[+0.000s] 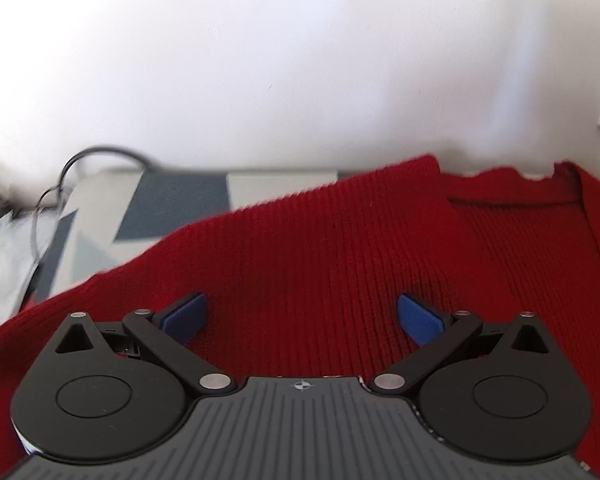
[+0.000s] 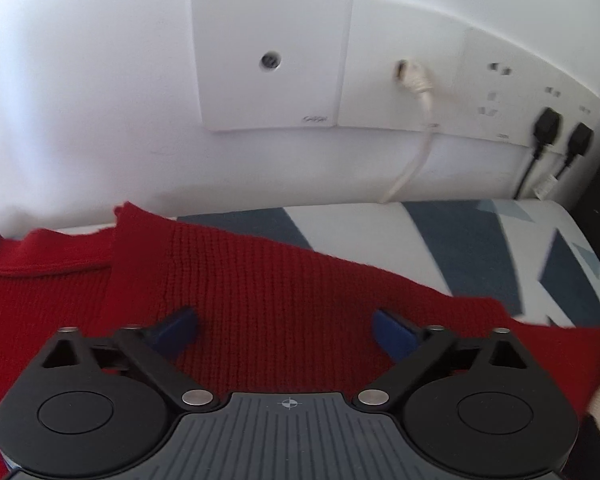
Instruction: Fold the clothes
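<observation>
1. The sweater [image 1: 340,248] is red knit, spread flat on a grey/blue patterned cloth [image 1: 172,200] against a white wall [image 1: 260,60]. It fills the lower half of both wrist views.
2. The left gripper [image 1: 302,318] has its jaws wide, blue pads apart, nothing between them. It hangs over the sweater's left body, angled down at the fabric.
3. The right gripper [image 2: 286,334] is equally wide and empty, over the right body. Whether either gripper's tips touch the knit, I can't tell.
4. Key relation: the neckline [image 2: 48,270] sits at the far edge by the wall, between the two grippers, right of the left one and left of the right one. So the sweater's long axis runs away from the grippers, collar far, hem near and out of view.
5. The shoulder edges slope outward: the left edge [image 1: 148,252] is nearer the left gripper, the right edge [image 2: 400,276] nearer the right.
6. Judgement: no fold started yet. The likely next step is each gripper pinching its own side edge and folding inward, the two sides mirrored.
7. Risk: the thick knit may bunch, or a pinch may catch only one layer.
8. Wall sockets [image 2: 500,92] and a cable [image 2: 416,136] are behind, well clear.
</observation>
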A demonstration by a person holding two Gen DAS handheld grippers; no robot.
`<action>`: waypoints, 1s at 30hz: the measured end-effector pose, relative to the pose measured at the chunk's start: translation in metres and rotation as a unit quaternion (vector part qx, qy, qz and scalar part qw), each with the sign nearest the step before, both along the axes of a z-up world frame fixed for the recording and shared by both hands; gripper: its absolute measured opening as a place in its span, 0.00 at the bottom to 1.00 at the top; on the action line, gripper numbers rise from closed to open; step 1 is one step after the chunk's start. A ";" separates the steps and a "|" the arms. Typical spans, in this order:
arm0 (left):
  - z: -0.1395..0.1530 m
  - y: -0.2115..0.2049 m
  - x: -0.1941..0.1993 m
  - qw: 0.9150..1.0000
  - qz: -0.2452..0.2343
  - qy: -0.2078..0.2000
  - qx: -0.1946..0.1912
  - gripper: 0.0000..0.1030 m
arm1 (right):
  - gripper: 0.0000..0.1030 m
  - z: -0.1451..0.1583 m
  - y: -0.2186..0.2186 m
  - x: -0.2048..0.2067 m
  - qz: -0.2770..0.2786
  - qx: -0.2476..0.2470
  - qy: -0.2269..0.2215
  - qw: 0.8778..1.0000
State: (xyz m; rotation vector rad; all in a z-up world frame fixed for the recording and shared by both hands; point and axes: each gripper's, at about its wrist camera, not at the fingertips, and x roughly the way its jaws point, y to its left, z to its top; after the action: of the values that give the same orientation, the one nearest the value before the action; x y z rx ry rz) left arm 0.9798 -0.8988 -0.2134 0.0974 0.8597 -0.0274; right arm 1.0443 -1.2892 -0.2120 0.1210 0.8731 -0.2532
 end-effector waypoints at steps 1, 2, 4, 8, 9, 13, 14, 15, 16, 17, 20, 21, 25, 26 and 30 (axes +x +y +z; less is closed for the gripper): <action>0.007 0.005 -0.008 1.000 -0.003 0.007 -0.013 1.00 | 0.88 0.011 -0.003 -0.011 -0.003 0.012 -0.014 1.000; 0.014 0.012 -0.022 0.999 -0.006 0.006 -0.034 1.00 | 0.89 0.023 -0.008 -0.024 -0.004 0.026 -0.029 0.999; 0.027 0.028 -0.051 0.997 -0.012 0.003 -0.075 1.00 | 0.90 0.046 -0.017 -0.056 -0.012 0.048 -0.056 0.997; 0.039 0.062 -0.117 0.992 -0.017 0.005 -0.127 1.00 | 0.93 0.081 -0.031 -0.133 -0.041 0.075 -0.104 0.991; 0.039 0.070 -0.133 0.990 -0.017 0.007 -0.137 1.00 | 0.94 0.085 -0.032 -0.155 -0.057 0.074 -0.110 0.989; 0.033 0.077 -0.181 0.985 -0.025 0.023 -0.167 1.00 | 0.95 0.087 -0.032 -0.237 -0.118 0.091 -0.101 0.984; 0.031 0.073 -0.192 0.985 -0.029 0.024 -0.166 1.00 | 0.95 0.085 -0.030 -0.255 -0.131 0.097 -0.092 0.982; 0.029 0.065 -0.202 0.986 -0.037 0.025 -0.159 1.00 | 0.95 0.080 -0.024 -0.270 -0.138 0.097 -0.080 0.982; 0.028 0.055 -0.212 0.987 -0.044 0.026 -0.152 1.00 | 0.95 0.075 -0.017 -0.283 -0.141 0.095 -0.066 0.983; 0.027 0.046 -0.221 0.987 -0.052 0.026 -0.148 1.00 | 0.95 0.067 -0.009 -0.292 -0.136 0.087 -0.047 0.986; 0.021 0.016 -0.248 0.989 -0.081 0.025 -0.123 1.00 | 0.95 0.044 0.014 -0.313 -0.112 0.058 0.009 0.992; 0.019 0.005 -0.256 0.990 -0.089 0.027 -0.110 1.00 | 0.96 0.035 0.021 -0.317 -0.097 0.045 0.028 0.994; 0.010 -0.025 -0.280 0.993 -0.096 0.041 -0.053 1.00 | 0.99 0.005 0.050 -0.328 -0.066 0.008 0.068 0.995; 0.008 -0.029 -0.285 0.993 -0.094 0.048 -0.047 1.00 | 0.99 -0.002 0.057 -0.331 -0.060 -0.001 0.075 0.995; 0.008 -0.035 -0.303 0.997 -0.048 0.047 -0.044 1.00 | 0.99 -0.005 0.050 -0.330 -0.047 0.029 0.066 0.996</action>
State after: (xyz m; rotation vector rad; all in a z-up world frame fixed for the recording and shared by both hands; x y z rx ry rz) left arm 0.6767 -0.9341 -0.2058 0.0555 0.9452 -0.1606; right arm 0.7147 -1.2396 -0.2170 0.2006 1.0074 -0.3269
